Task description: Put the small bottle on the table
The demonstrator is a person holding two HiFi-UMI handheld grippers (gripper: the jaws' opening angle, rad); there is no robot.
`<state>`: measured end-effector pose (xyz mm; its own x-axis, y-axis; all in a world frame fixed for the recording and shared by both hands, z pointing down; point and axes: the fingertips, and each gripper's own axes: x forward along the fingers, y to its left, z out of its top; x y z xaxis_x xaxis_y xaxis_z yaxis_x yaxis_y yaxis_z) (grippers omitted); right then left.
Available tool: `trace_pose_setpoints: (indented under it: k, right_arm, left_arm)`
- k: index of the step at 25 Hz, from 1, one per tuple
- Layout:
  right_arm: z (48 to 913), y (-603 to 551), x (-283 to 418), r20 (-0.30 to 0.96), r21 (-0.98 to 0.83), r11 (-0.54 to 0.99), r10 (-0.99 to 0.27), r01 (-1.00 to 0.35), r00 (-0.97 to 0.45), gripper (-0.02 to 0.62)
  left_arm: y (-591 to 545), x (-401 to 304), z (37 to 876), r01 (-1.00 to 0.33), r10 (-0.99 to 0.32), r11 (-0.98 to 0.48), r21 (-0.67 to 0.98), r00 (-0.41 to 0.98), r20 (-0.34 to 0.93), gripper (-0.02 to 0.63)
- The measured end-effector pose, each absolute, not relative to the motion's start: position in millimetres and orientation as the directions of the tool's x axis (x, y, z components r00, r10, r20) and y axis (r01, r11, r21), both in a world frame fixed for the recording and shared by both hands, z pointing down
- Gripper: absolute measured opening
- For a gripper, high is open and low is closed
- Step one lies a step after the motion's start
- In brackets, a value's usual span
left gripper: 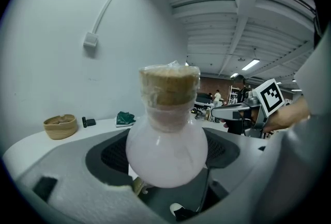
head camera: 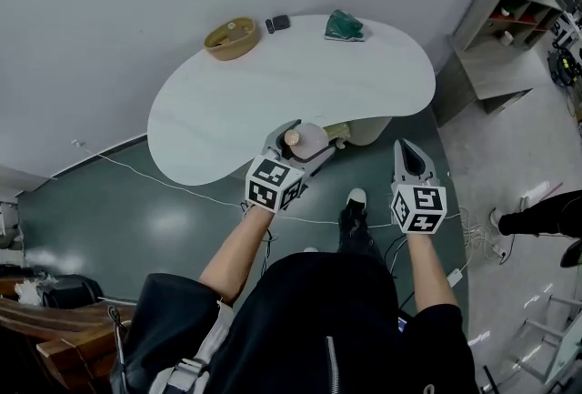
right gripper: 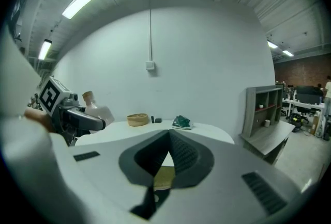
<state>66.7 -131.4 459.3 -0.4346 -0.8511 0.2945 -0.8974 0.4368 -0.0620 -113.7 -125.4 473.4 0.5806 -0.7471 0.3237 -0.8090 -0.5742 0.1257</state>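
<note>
The small bottle (head camera: 303, 140) is round and pale pink, with a cork stopper wrapped in film. My left gripper (head camera: 298, 145) is shut on its belly and holds it upright over the near edge of the white table (head camera: 273, 92). In the left gripper view the bottle (left gripper: 166, 150) fills the space between the jaws. My right gripper (head camera: 408, 154) hangs off the table's near right edge; its jaws are shut with nothing between them (right gripper: 168, 137). The right gripper view also shows the bottle (right gripper: 96, 109) at its left.
At the table's far edge stand a woven basket (head camera: 231, 37), two small dark objects (head camera: 278, 23) and a green cloth (head camera: 345, 25). A grey shelf unit (head camera: 509, 28) stands at the right. Cables lie on the floor, and another person's shoes (head camera: 536, 219) show at right.
</note>
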Motion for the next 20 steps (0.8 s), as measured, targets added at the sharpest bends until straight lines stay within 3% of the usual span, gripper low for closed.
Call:
trace_pose_setpoints:
  k: [20]
  right_arm:
    - [474,-356,122,0.324,-0.072,0.575,-0.759,-0.815,-0.564,0.000]
  left_arm:
    - [-328,-40,479,-0.874,-0.804,-0.474,0.105,0.479,0.352,0.400]
